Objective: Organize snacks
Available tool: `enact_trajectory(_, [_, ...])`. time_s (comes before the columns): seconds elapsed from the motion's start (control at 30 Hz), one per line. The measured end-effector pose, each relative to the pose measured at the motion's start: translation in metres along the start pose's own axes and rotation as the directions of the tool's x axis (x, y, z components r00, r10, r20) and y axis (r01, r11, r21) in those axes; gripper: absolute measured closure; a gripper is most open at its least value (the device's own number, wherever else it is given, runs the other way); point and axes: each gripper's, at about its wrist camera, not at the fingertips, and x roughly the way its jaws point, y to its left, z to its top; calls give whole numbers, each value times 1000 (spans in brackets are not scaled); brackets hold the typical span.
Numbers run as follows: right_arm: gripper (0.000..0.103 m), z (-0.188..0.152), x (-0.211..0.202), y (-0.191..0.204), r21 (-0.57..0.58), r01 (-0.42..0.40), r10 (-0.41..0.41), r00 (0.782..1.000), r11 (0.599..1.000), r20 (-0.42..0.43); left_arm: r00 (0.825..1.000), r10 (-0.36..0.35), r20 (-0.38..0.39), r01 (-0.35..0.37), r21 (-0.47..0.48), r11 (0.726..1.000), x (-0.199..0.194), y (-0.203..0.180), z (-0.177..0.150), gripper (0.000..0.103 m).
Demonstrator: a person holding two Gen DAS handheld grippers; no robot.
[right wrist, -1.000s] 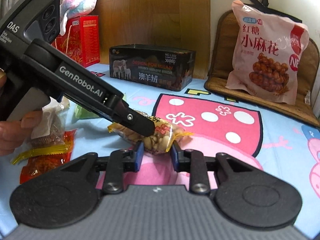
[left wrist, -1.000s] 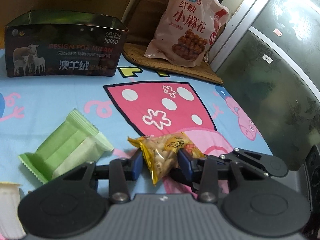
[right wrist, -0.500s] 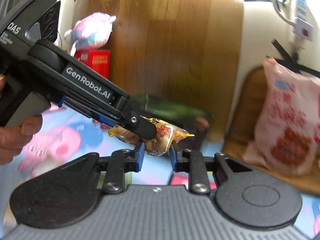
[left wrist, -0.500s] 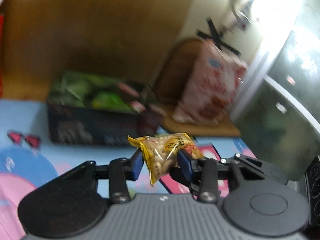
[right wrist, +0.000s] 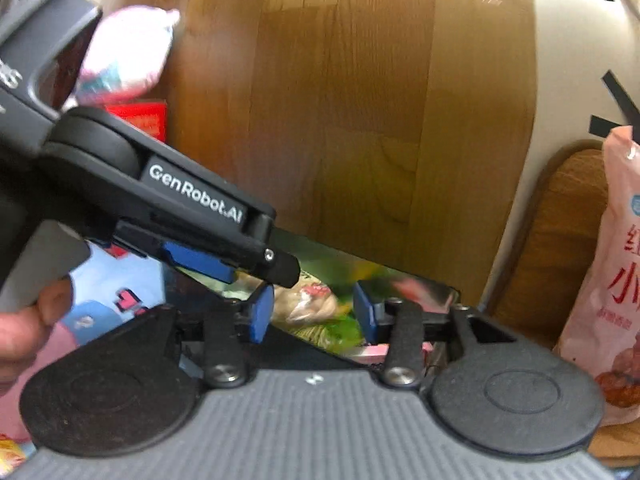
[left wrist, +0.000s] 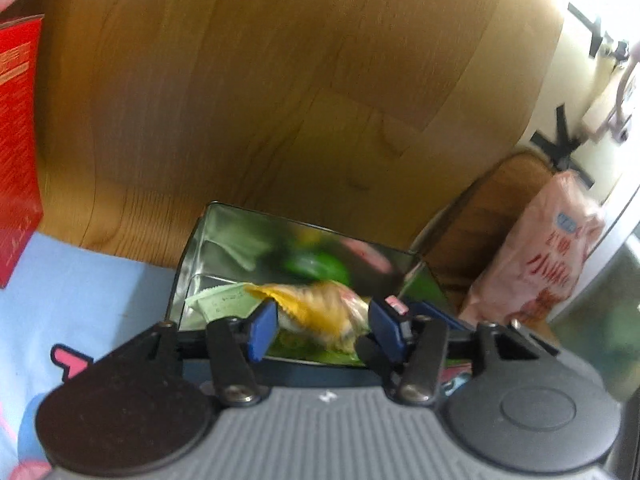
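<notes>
A dark box (left wrist: 196, 276) with a shiny inside stands open-topped against the wooden panel, with green and pink packets in it. My left gripper (left wrist: 324, 332) hangs over its near wall, jaws opening. A yellow snack packet (left wrist: 320, 312), blurred, lies loose between the blue pads (left wrist: 262, 330) above the box's opening. In the right wrist view my right gripper (right wrist: 313, 316) is over the same box (right wrist: 420, 288), jaws opening too. The packet (right wrist: 312, 304) sits between its pads with a gap on each side. The left gripper (right wrist: 248, 264) reaches in from the upper left, just above the packet.
A red carton (left wrist: 16, 140) stands at the left and a big pink snack bag (right wrist: 616, 280) leans on a wooden chair back at the right. The wooden panel (left wrist: 280, 100) rises right behind the box. A hand (right wrist: 24, 320) holds the left gripper. Blue cartoon sheet (left wrist: 80, 292) lies below.
Both grippers lifted the yellow packet off the sheet and carried it over the dark box. Their jaws have widened and the packet is no longer pinched.
</notes>
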Motion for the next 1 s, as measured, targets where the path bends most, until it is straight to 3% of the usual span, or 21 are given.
enact_trajectory(0.13, [53, -12, -35, 3, 5, -21, 21, 1000, 1000, 12, 999, -32, 35, 31, 25, 999, -29, 4, -16, 52])
enact_trajectory(0.27, [53, -31, -73, 10, 85, -177, 181, 982, 981, -45, 997, -78, 10, 78, 21, 997, -66, 14, -49, 52])
enact_trajectory(0.37, [53, -45, -99, 24, 141, -298, 312, 946, 944, -90, 997, -78, 3, 78, 11, 997, -97, 27, -79, 50])
enact_trajectory(0.47, [53, -51, -113, 44, 209, -409, 440, 888, 888, -132, 997, -68, -37, 66, -50, 997, -117, 46, -106, 50])
enact_trajectory(0.53, [53, -51, -114, 57, 251, -461, 507, 846, 851, -164, 996, -73, -55, 67, -97, 993, -129, 57, -120, 50])
enact_trajectory(0.6, [53, -52, -109, 68, 279, -472, 531, 824, 837, -200, 993, -94, -68, 84, -136, 987, -138, 64, -130, 50])
enact_trajectory(0.73, [52, -48, -92, 79, 284, -442, 511, 819, 851, -260, 988, -128, -82, 114, -156, 981, -145, 65, -148, 50])
enact_trajectory(0.9, [61, -42, -83, 97, 221, -450, 499, 815, 865, -292, 984, -131, -121, 108, -180, 978, -133, 69, -159, 56])
enact_trajectory(1.0, [61, -45, -84, 104, 151, -431, 457, 838, 890, -298, 987, -112, -115, 88, -197, 977, -129, 74, -158, 62])
